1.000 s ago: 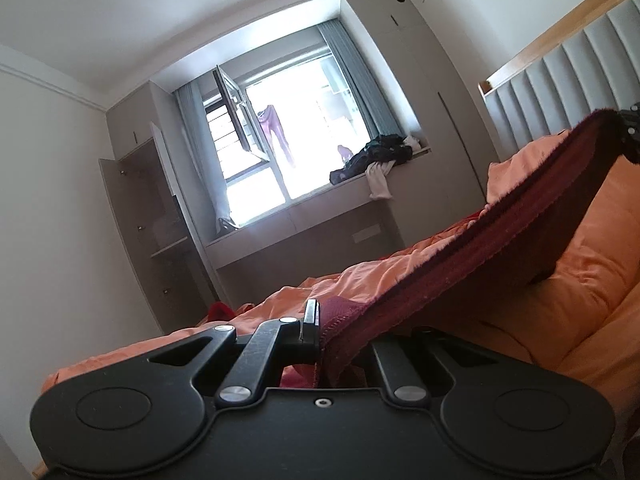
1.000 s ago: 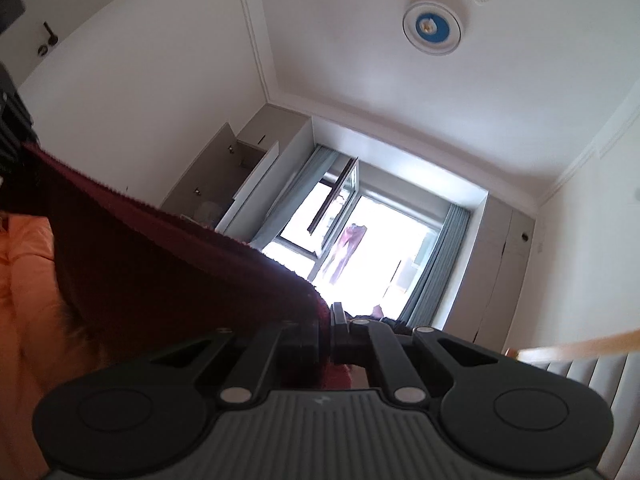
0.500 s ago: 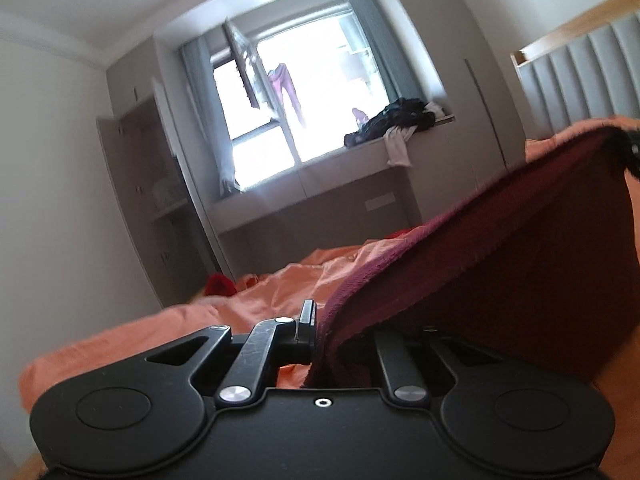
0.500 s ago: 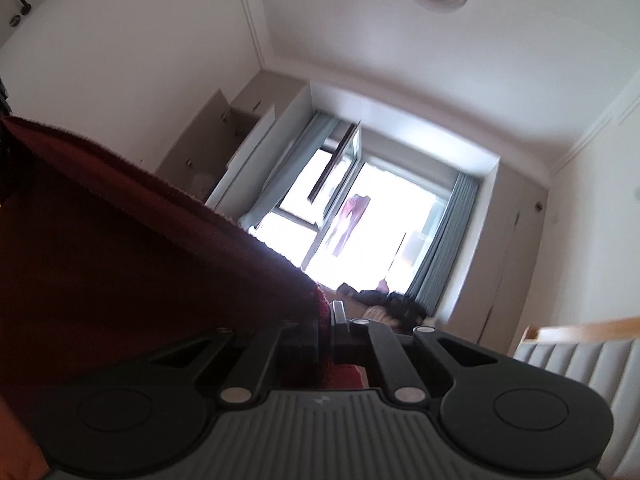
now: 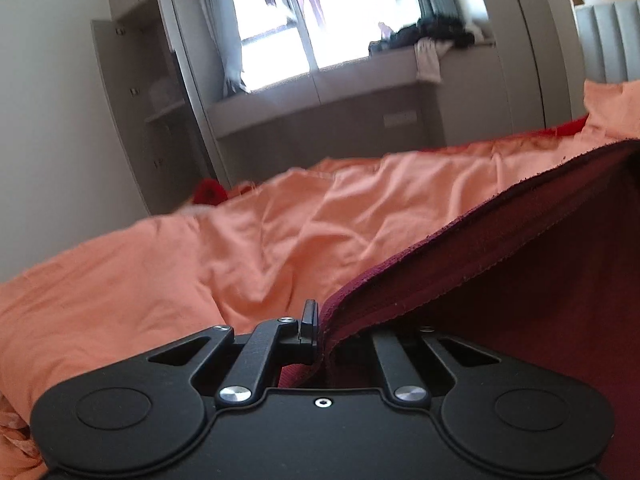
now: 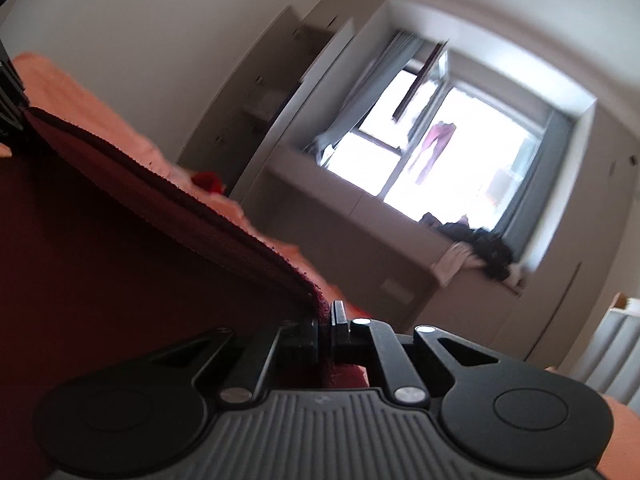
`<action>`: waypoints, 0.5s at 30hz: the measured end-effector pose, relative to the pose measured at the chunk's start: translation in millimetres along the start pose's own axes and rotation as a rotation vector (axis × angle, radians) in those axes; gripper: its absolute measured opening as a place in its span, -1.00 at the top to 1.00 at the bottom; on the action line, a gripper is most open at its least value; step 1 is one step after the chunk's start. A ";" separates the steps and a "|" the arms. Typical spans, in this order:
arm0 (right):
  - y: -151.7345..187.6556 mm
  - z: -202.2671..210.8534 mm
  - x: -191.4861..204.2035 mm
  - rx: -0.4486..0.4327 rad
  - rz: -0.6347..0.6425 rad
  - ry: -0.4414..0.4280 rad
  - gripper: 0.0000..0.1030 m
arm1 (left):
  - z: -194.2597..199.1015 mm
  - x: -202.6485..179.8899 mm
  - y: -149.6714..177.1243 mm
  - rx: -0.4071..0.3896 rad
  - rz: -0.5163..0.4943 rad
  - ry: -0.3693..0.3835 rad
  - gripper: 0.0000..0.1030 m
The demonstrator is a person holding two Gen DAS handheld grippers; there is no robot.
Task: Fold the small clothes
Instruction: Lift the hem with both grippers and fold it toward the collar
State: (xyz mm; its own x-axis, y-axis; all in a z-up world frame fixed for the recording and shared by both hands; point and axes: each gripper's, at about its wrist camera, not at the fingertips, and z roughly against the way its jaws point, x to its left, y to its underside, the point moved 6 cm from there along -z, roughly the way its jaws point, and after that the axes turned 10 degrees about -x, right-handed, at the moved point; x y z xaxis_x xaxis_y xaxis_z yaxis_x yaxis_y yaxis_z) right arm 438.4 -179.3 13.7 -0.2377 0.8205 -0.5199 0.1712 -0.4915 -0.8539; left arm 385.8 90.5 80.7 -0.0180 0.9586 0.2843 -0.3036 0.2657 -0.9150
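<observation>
Two grippers, one cloth between them. The left gripper (image 5: 320,330) has its jaws clamped together on a corner of the dark red garment (image 5: 500,280). From there the hemmed edge runs up and to the right, out of the left wrist view, and the cloth hangs below it. The right gripper (image 6: 325,320) is likewise pinched tight on another corner of the same garment (image 6: 120,240), and the edge climbs left toward the frame border, where part of the other tool shows. The garment is stretched taut, held above the orange bedding (image 5: 200,260). The bedding is rumpled. A small bright red item (image 5: 208,192) lies at its far edge. Beyond are the window (image 5: 320,12) and a sill with a dark clothes pile (image 5: 432,30). An open cupboard (image 5: 152,92) stands left of the window.
</observation>
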 end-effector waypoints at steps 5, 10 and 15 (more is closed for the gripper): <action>19.5 -25.4 5.1 0.056 -0.008 -0.047 0.90 | -31.9 6.5 19.1 0.053 0.085 0.055 0.81; 28.8 -29.1 4.8 0.085 -0.011 -0.048 0.90 | -37.9 20.9 21.8 0.058 0.191 0.133 0.73; 31.1 -28.7 8.5 0.104 -0.013 -0.047 0.89 | -38.1 26.3 15.6 0.072 0.278 0.190 0.81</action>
State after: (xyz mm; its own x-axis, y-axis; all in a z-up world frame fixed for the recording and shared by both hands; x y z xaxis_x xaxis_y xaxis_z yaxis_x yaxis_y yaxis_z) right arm 469.2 -179.2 -16.6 -0.2844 0.8134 -0.5075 0.0687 -0.5107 -0.8570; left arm 416.8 123.8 63.0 0.0664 0.9971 -0.0382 -0.3782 -0.0103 -0.9257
